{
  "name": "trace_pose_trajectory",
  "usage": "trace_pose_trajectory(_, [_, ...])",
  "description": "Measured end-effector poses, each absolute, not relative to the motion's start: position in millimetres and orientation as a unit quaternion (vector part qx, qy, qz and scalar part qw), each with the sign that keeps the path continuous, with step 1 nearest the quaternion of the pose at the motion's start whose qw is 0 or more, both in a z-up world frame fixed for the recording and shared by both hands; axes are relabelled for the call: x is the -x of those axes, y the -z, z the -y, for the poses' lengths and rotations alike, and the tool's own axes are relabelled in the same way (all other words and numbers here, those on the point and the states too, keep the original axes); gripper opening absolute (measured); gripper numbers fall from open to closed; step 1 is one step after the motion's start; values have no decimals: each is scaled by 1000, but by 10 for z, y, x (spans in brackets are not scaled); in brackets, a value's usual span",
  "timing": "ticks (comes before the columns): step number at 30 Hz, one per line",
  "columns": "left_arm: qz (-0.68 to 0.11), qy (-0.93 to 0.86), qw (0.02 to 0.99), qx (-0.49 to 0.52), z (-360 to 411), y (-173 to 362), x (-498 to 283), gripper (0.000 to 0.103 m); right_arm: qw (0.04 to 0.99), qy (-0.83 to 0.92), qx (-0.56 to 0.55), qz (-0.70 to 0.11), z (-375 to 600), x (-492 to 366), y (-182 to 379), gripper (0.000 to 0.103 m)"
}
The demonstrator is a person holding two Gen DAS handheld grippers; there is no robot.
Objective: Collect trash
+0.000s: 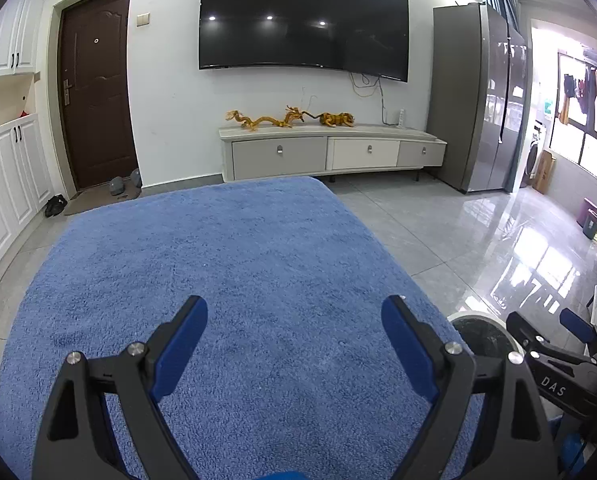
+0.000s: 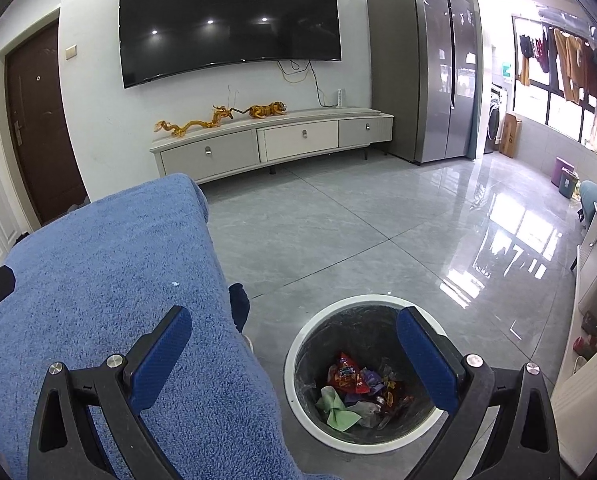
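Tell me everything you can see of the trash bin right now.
The trash bin is round, with a white rim and a dark liner bag inside. It stands upright and open on the grey tiled floor, beside the blue towel-covered surface. Crumpled wrappers, red, green and purple, lie at the bottom. The right hand-held gripper hangs open above it, touching nothing.

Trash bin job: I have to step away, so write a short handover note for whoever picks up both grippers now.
Left gripper: open, empty, over the blue towel.
Right gripper: open, empty, above the near rim of the bin, which stands on the floor right of the towel.
Done: wrappers and a green scrap lie in the bin.
Left: no trash shows on the towel except perhaps a tiny white speck; check it and what lies out of view.
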State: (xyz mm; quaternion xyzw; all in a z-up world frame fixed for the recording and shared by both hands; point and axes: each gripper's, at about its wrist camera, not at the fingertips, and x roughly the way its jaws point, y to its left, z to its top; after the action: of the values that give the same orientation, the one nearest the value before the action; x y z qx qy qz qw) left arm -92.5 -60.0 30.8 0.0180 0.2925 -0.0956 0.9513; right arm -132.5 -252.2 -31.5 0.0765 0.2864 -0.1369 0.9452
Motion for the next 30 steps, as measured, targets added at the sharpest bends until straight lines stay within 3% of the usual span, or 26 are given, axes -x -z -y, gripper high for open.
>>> trace_pose_trajectory(30, [-290, 109, 950, -23, 663, -317, 977, 88, 944, 138, -82, -288, 2560, 1342, 326, 103])
